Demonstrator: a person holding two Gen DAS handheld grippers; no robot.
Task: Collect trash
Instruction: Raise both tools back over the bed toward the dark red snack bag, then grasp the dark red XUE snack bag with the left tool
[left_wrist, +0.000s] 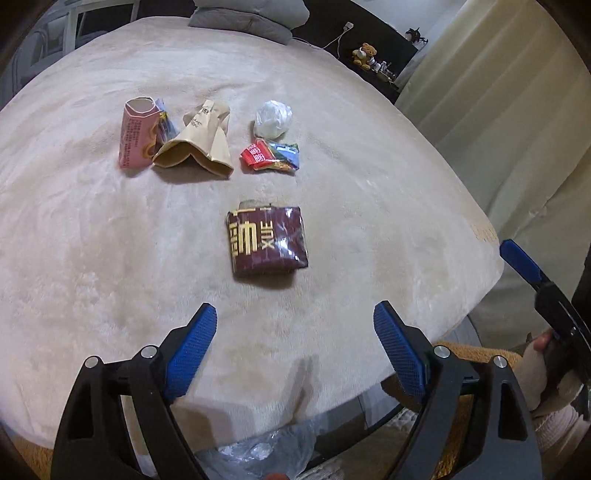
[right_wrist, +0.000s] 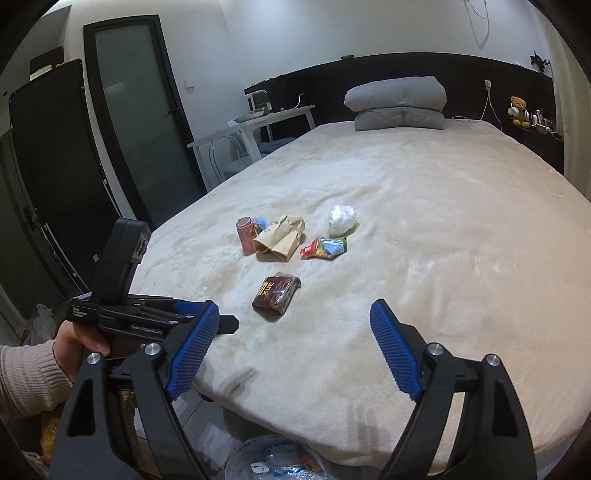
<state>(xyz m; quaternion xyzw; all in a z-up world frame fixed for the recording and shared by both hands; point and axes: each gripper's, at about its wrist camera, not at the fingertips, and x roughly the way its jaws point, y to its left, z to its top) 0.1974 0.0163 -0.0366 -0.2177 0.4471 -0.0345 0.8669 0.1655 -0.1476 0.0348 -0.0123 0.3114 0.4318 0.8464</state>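
The bed (right_wrist: 424, 229) carries all the trash on its cream blanket, near the foot end. A paper bag (left_wrist: 199, 142) lies on its side, mouth open toward the cameras, with a pink carton (left_wrist: 136, 132) touching its left side. A maroon pack (left_wrist: 267, 242) lies alone, nearest the foot edge. Beyond it sit a white wad (left_wrist: 273, 119) and, just in front of that, a crumpled wrapper (left_wrist: 269, 157). Both tongs hover off the foot of the bed, released and holding nothing: the left tongs (left_wrist: 295, 350) and the right tongs (right_wrist: 291, 347).
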